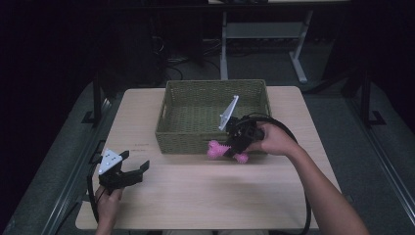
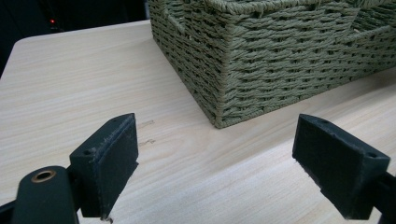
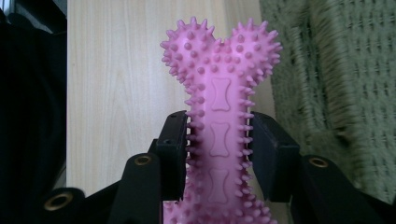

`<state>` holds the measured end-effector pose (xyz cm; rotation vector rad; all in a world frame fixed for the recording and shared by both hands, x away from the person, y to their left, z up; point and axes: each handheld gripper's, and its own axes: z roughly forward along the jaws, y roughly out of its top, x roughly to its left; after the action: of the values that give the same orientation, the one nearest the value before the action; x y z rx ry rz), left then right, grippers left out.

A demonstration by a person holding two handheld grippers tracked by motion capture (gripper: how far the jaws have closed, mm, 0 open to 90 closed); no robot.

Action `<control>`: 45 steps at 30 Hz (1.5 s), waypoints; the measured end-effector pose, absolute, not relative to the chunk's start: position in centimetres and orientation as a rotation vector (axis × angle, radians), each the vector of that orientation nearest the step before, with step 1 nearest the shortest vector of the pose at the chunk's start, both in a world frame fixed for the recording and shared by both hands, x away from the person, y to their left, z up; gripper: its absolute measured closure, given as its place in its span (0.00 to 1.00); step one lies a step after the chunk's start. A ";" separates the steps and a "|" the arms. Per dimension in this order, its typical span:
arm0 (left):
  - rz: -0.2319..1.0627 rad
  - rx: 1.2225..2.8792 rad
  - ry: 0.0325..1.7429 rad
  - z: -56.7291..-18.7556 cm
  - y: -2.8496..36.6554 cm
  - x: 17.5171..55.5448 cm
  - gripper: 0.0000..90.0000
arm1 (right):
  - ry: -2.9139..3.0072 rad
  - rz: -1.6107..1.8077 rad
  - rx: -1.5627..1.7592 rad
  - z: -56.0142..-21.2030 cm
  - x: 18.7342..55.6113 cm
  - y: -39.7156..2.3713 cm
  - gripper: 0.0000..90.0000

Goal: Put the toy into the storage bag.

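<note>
Spiky pink bone toy, clamped and up by the basket

High view: right gripper [image 1: 234, 147] holds the spiky pink rubber bone toy [image 1: 214, 150] against the green woven wicker basket [image 1: 186, 134]'s front wall; left gripper [image 1: 133, 171] rests on the light wooden table [image 1: 205, 196]. Left gripper view: jaws wide, nothing between. Right gripper view: both pads pinch the bone's shaft.

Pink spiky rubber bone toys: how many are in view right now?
1. The pink spiky rubber bone toy is clamped in the right gripper, just in front of the green woven basket. The basket's near floor is hidden, so more could be inside.
</note>
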<state>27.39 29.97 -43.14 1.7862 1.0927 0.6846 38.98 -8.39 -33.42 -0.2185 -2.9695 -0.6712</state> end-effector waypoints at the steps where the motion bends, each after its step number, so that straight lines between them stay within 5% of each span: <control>1: 0.687 1.786 1.094 -43.1 30.0 27.4 0.15 | -2.970 -0.682 -0.218 -33.2 39.2 -8.4 0.65; 22: 0.685 1.775 1.100 -43.2 30.1 27.5 0.15 | -2.984 -0.703 -0.233 -30.0 42.9 -7.1 0.65; 45: 0.687 1.780 1.103 -43.2 30.2 27.5 0.15 | -2.980 -0.697 -0.305 -30.1 47.5 -6.7 0.65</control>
<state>27.51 30.21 -43.18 1.7800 1.1029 0.6869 47.50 -6.68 -30.09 -0.3049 -2.9796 -0.6966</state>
